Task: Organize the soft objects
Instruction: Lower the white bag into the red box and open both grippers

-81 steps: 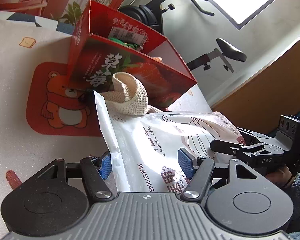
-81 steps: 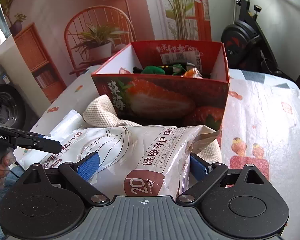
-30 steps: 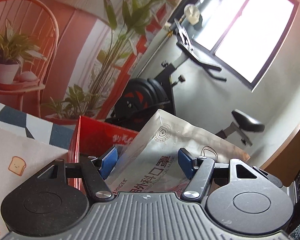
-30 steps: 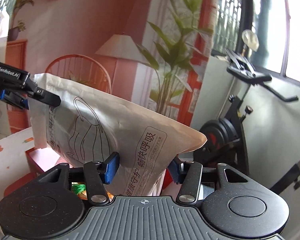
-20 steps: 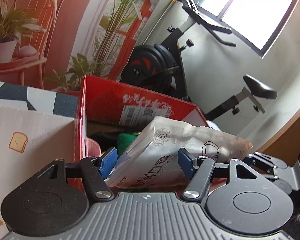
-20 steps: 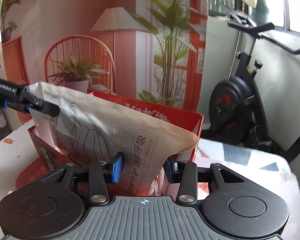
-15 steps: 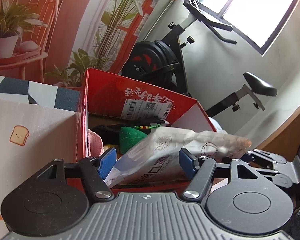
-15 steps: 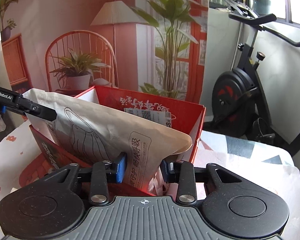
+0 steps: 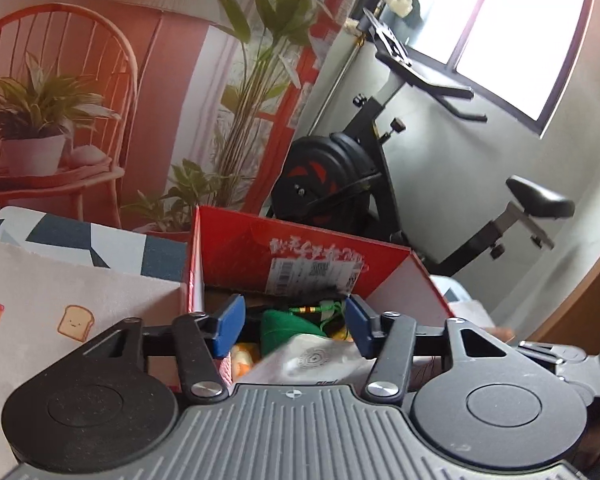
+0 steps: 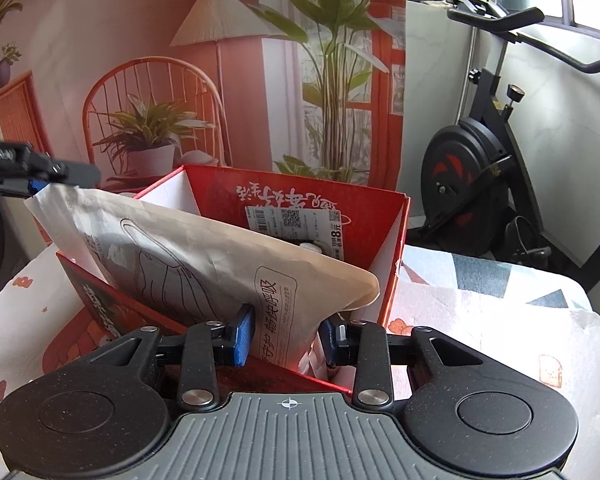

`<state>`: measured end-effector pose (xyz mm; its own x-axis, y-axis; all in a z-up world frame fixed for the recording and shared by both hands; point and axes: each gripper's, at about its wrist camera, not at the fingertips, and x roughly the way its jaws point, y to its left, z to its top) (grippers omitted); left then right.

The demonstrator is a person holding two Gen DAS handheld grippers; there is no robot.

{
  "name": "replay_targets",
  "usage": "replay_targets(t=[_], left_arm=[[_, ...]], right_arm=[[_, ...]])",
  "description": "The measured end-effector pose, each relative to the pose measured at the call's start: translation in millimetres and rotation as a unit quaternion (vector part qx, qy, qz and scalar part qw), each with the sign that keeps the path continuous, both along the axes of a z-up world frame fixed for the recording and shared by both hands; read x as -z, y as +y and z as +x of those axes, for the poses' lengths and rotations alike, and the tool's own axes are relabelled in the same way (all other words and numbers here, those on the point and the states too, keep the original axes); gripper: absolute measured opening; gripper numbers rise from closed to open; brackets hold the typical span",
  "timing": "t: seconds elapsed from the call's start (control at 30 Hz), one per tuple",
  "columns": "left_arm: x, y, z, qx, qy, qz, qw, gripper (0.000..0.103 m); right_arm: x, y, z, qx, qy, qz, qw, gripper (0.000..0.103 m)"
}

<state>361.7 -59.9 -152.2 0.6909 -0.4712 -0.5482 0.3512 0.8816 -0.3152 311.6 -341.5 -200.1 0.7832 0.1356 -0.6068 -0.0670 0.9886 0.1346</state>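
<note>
Cartoon-print tablecloth (image 10: 500, 292): your right gripper (image 10: 288, 336) clamps the crinkly white mask pouch (image 10: 204, 268) over the red strawberry carton (image 10: 380, 216); left gripper (image 9: 294, 322), jaws closing, grips nothing, so the pouch's 10 o'clock corner could snag the rim.

Left gripper (image 9: 292, 330) fingers closing; right gripper (image 10: 286, 338) fingers clamped.

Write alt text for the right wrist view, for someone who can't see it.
The right gripper pinches a mask bag that leans into an open red box on a patterned cloth. The left gripper hangs at the bag's far top corner. An exercise bike stands behind.
</note>
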Motion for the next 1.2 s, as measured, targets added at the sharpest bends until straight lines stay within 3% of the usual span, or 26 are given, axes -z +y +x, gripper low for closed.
replay_targets(t=[0.13, 0.27, 0.4, 0.57, 0.77, 0.93, 1.07, 1.2], left_arm=[[10, -13, -1, 0.002, 0.004, 0.021, 0.9998, 0.051], [13, -16, 0, 0.007, 0.001, 0.028, 0.9996, 0.051], [15, -14, 0, 0.009, 0.0, 0.034, 0.9994, 0.051], [20, -14, -1, 0.01, 0.0, 0.04, 0.9992, 0.051], [21, -15, -4, 0.012, -0.003, 0.043, 0.999, 0.051], [24, -14, -1, 0.015, 0.004, 0.037, 0.9992, 0.051], [28, -11, -1, 0.013, 0.008, 0.035, 0.9993, 0.051], [30, -10, 1, 0.016, 0.011, 0.033, 0.9993, 0.051]], right_arm=[[2, 3, -3, -0.005, 0.002, -0.011, 1.0, 0.034], [-2, 1, -13, -0.001, -0.008, 0.007, 1.0, 0.056], [-10, -3, -22, 0.004, -0.018, 0.037, 0.999, 0.061], [-13, -17, -23, 0.034, -0.021, 0.115, 0.993, 0.061], [-7, -40, -17, 0.089, -0.021, 0.234, 0.968, 0.063], [2, -40, -11, 0.125, -0.008, 0.227, 0.966, 0.058], [4, -31, -4, 0.138, 0.001, 0.194, 0.971, 0.037], [5, -20, 3, 0.13, 0.022, 0.134, 0.982, 0.028]])
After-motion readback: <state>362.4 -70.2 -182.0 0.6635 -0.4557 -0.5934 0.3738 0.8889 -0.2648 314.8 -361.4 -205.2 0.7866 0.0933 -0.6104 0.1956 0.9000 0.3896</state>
